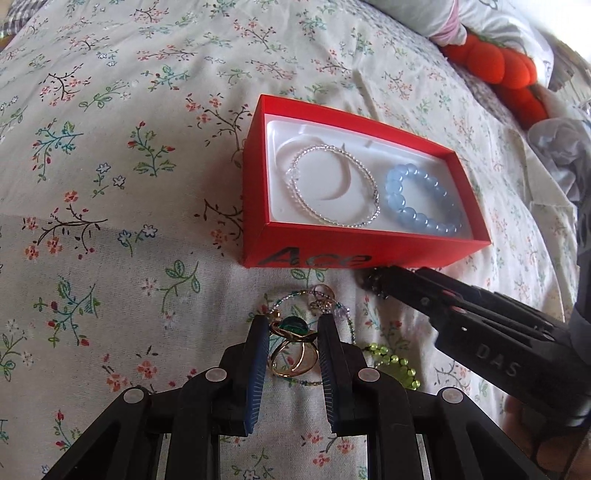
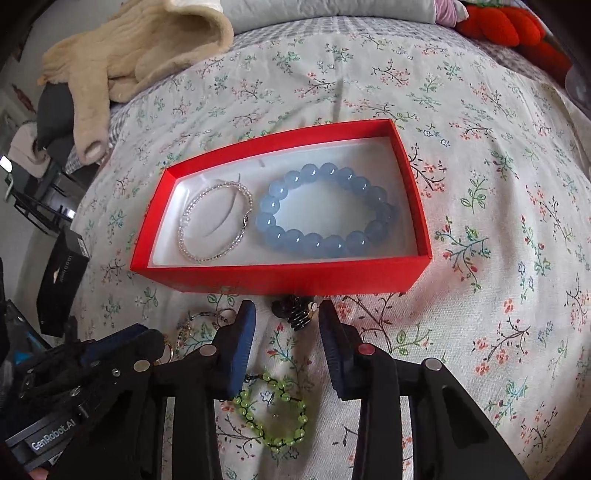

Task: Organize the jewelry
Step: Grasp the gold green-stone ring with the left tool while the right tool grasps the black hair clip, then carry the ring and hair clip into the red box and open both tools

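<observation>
A red box (image 1: 332, 254) (image 2: 280, 278) lies on the floral bedspread and holds a silver bangle (image 1: 334, 184) (image 2: 216, 227) and a blue bead bracelet (image 1: 421, 205) (image 2: 325, 212). My left gripper (image 1: 293, 323) is open, its fingers either side of a gold ring with a green stone (image 1: 293, 332). A thin beaded chain (image 1: 325, 299) lies just beyond. My right gripper (image 2: 286, 310) is open, with a small dark bead piece (image 2: 295, 314) between its tips in front of the box. It also shows in the left wrist view (image 1: 373, 282). A green bead bracelet (image 2: 273, 413) (image 1: 395, 363) lies under it.
A cream fleece garment (image 2: 129, 62) lies at the far left of the bed. Red plush items (image 1: 491, 66) (image 2: 513, 26) sit at the far right. A black box (image 2: 61, 280) stands off the bed's left edge. Pillows (image 2: 325, 11) lie at the head.
</observation>
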### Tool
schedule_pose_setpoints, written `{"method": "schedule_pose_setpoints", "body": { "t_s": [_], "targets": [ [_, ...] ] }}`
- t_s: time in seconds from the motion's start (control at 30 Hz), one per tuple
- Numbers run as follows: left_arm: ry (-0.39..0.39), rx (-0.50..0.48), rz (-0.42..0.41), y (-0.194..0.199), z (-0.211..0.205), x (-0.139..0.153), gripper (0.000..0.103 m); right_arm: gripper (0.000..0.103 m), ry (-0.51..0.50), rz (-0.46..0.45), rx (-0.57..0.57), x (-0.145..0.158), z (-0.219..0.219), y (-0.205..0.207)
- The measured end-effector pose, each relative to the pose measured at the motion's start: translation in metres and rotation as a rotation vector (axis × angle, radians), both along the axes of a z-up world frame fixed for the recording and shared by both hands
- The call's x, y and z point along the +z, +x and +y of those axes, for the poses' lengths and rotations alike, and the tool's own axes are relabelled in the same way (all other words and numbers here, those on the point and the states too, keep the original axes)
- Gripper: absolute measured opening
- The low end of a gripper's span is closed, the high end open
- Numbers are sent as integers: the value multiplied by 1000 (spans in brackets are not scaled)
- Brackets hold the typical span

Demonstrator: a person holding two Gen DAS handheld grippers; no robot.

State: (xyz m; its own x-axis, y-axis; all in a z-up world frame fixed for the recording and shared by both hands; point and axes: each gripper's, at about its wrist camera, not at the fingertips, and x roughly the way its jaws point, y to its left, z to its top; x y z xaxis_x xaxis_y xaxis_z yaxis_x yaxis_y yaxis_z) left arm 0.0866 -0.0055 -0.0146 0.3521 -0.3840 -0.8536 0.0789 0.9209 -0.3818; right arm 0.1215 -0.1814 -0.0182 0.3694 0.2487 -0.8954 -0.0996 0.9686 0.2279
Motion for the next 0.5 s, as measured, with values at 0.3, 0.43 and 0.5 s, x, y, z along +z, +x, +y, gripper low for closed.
{"method": "schedule_pose_setpoints", "body": {
  "t_s": [0.3, 0.43, 0.5],
  "targets": [
    [6, 0, 7, 1, -1, -3, 21, 19, -49, 12, 27, -16, 8, 10],
    [8, 2, 6, 1, 1, -3, 21, 14, -25, 13, 22, -13, 4, 9],
    [9, 5, 5, 2, 2, -3, 21, 14, -20, 12, 20, -11, 3, 7]
  ]
}}
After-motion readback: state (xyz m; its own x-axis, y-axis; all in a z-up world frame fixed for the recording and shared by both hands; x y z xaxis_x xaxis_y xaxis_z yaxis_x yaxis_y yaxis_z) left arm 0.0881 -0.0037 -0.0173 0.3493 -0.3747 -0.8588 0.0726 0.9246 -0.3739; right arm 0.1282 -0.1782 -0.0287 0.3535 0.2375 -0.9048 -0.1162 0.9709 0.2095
